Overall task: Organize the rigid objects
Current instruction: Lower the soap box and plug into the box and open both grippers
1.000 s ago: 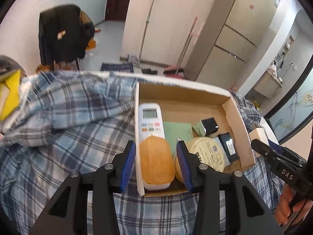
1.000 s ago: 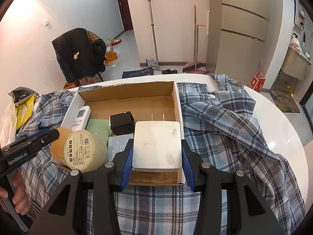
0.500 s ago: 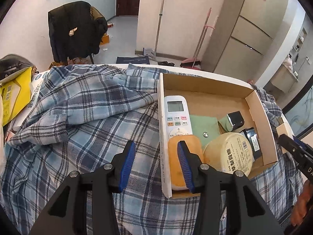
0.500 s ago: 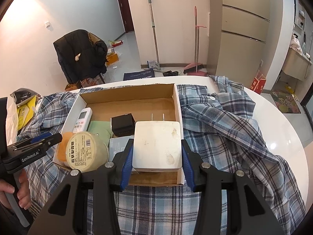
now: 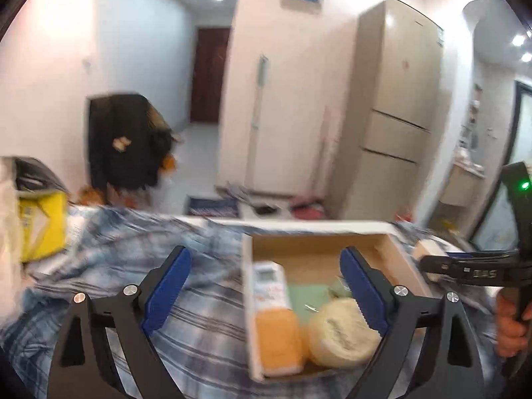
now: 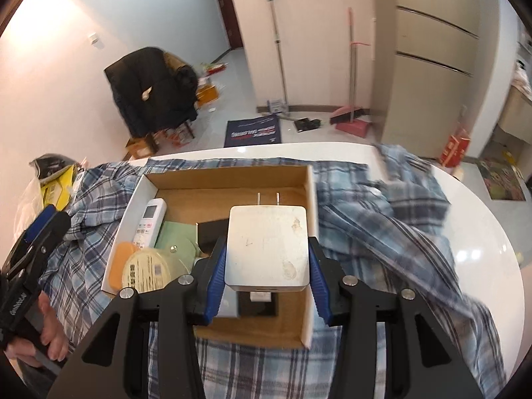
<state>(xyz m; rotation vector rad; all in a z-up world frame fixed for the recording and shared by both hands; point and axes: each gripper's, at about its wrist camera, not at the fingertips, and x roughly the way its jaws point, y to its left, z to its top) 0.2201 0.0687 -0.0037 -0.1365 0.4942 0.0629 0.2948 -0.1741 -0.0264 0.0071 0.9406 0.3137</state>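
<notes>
**Left jaws spread and empty; right jaws pinching white adapter over box**

Jaws, left gripper: blue pads spread wide, having just been opening, with nothing between them. Left view is motion-blurred. Seen through the gap: the blue-and-white plaid shirt and the near-left corner of the open shallow cardboard box.

Jaws, right gripper: pads pressed on the two sides of a white square plug-in power adapter, its two metal prongs pointing away from the camera. Adapter is held above the right half of the box, close to the right wall; whether it touches the contents below cannot be told.

Box contents, from the right view:
- white remote control with small screen, along the left wall
- orange rounded flat block, near-left corner, overlapping the remote's near end
- pale yellow round tin with printed label, just beside the orange block, touching it
- green flat pouch with snap button, behind the tin
- black boxy object, mid-box, partly hidden by the adapter

Box lies on the plaid shirt, which is spread over a white round table. A hand grips the left gripper's handle at the left edge of the right view.
</notes>
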